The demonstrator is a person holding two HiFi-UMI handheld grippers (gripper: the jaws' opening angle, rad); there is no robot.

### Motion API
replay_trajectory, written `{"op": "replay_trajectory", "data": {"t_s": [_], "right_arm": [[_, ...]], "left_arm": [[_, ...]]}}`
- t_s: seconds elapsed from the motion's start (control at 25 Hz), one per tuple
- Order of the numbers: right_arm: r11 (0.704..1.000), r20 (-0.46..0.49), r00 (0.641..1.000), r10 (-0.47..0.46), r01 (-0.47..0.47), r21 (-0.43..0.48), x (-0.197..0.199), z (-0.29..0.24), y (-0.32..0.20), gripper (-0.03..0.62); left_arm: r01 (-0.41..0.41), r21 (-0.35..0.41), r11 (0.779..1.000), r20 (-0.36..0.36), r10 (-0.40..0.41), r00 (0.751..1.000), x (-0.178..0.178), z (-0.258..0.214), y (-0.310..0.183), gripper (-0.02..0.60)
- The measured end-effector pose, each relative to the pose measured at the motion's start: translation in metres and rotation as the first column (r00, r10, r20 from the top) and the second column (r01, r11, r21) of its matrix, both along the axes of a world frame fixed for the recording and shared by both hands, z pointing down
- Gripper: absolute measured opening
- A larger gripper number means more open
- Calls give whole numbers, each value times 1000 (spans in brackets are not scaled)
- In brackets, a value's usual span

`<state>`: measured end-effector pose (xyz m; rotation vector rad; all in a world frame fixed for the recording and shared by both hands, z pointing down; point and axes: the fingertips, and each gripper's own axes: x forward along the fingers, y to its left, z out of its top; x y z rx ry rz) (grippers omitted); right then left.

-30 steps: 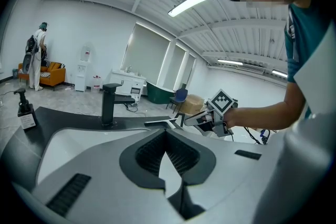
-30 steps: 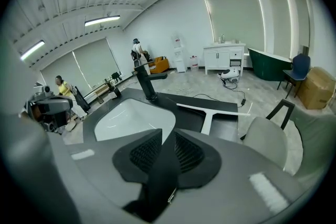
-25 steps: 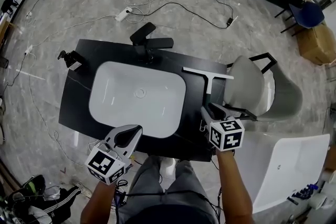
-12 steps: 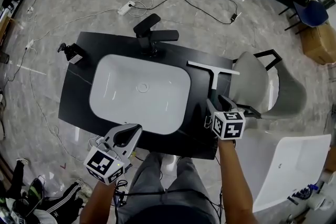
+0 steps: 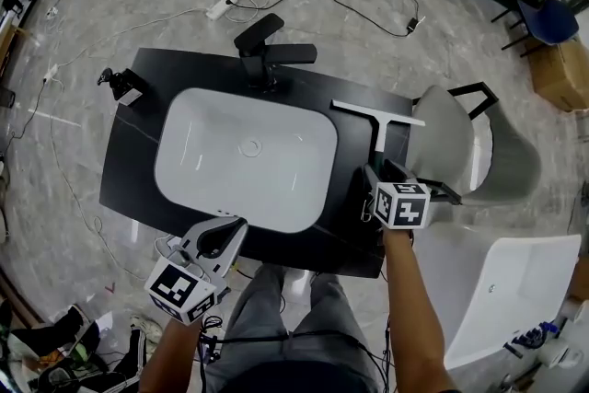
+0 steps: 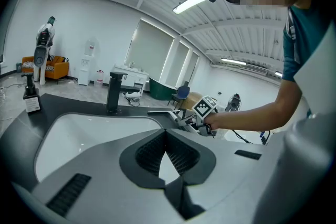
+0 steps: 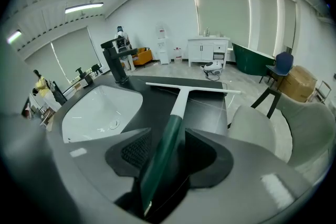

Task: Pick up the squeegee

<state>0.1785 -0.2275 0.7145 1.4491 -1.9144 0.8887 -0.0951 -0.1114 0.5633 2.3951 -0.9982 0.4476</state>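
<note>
The right gripper hangs over the black counter, to the right of the white sink. Its jaws have just been opening and now stand wide. The squeegee lies flat on the counter there, blade at the far end and dark green handle running back between the jaws. There is clear space on the handle's right side, so no grip. From the head view the gripper covers the near end of the handle; in the right gripper view that end slips out of sight under the gripper's body. The left gripper waits at the counter's near edge, jaw tips together with nothing between them. From the left gripper view the squeegee is too small to make out.
</note>
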Motion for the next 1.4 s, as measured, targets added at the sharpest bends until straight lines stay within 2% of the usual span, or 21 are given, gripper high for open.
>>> {"op": "replay_trajectory", "data": {"t_s": [0.28, 0.32, 0.36, 0.68, 0.84, 1.04, 1.24, 1.4], "right_arm": [[1000, 8, 1000, 11, -10, -28, 3, 16, -3, 199], [1000, 7, 1000, 15, -15, -24, 4, 16, -3, 184], [1000, 14, 1000, 23, -23, -21, 6, 16, -4, 132], [991, 154, 979, 136, -131, -40, 17, 16, -5, 104], [982, 230, 955, 187, -187, -18, 20, 8, -6, 103], [964, 344, 904, 254, -266, -14, 26, -9, -9, 101], [951, 407, 867, 289, -309, -17, 35, -21, -7, 101], [945, 441, 845, 302, -326, -22, 36, -28, -8, 101]], "left_arm": [[-2, -6, 1000, 3, 2, 1000, 0, 5, -3, 3], [-2, -7, 1000, 3, 2, 1000, 0, 5, -4, 3], [-3, -8, 1000, 3, 3, 1000, 0, 6, -4, 4], [-11, -21, 1000, -1, 11, 1000, 11, 13, -7, 3], [-15, -31, 999, 2, 15, 1000, 15, 15, -8, 3], [-18, -39, 999, 5, 18, 1000, 18, 16, -12, 4], [-25, -58, 998, 7, 26, 1000, 24, 21, -16, 3], [-51, -112, 992, -10, 50, 999, 34, 34, -15, 3]]}}
